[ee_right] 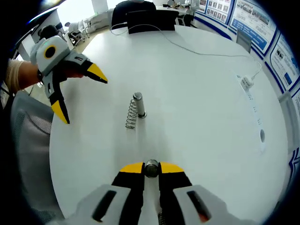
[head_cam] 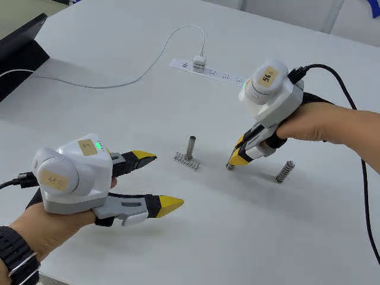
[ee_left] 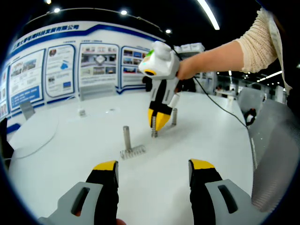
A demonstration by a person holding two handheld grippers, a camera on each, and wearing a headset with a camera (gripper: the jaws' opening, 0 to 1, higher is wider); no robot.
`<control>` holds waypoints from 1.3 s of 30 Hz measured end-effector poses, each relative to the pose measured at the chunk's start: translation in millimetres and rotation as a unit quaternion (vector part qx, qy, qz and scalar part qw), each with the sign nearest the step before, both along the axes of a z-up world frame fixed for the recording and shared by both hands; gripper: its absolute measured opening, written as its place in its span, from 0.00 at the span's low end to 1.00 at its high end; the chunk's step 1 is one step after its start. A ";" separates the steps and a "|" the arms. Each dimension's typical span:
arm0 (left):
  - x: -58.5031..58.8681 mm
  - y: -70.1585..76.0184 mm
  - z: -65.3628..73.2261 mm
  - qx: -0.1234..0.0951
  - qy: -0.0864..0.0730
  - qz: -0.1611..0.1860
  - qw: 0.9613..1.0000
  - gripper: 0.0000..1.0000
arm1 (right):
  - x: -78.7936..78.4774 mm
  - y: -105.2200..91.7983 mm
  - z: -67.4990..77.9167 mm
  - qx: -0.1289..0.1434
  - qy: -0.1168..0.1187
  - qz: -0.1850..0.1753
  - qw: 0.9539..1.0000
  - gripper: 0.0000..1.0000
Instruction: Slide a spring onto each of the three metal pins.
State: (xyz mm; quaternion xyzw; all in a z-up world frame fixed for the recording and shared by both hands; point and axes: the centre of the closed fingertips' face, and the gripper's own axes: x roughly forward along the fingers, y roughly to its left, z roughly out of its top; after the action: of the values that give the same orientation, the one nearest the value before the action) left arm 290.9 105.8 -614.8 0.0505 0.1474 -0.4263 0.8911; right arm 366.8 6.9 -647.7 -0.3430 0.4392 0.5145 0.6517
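Springs first: one spring (head_cam: 186, 160) lies flat against the foot of the upright pin (head_cam: 190, 145) at mid-table, and a second spring (head_cam: 285, 171) sits apart to its right. Your right gripper (head_cam: 233, 162) is clamped on another pin (ee_right: 151, 168), whose lower end is down at the white table (head_cam: 237, 231). Your left gripper (head_cam: 167, 180) hovers nearby, jaws spread and holding nothing.

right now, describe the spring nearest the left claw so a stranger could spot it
On the white table, find the bare metal pin standing upright between the left claw and the right claw. The spring lies on its side at that pin's foot; the other spring sits alone beyond the right claw.
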 end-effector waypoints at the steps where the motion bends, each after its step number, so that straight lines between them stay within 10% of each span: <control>1: -0.1 0.2 -0.1 0.000 0.000 0.000 1.000 0.61 | -0.8 -0.2 -1.2 -0.001 0.000 0.000 1.000 0.13; 26: 0.9 1.3 0.7 0.000 -0.002 0.002 1.000 0.62 | -0.9 0.6 10.3 0.008 -0.022 0.002 1.000 0.25; 39: 1.5 1.4 4.3 0.001 -0.006 0.001 1.000 0.61 | -10.3 41.6 28.5 0.043 -0.033 0.018 0.998 0.25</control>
State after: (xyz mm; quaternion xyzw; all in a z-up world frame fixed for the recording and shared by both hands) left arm 292.4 107.2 -610.5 0.0536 0.1423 -0.4249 0.8924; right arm 356.4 48.5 -619.2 -0.3393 0.3884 0.5327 0.6710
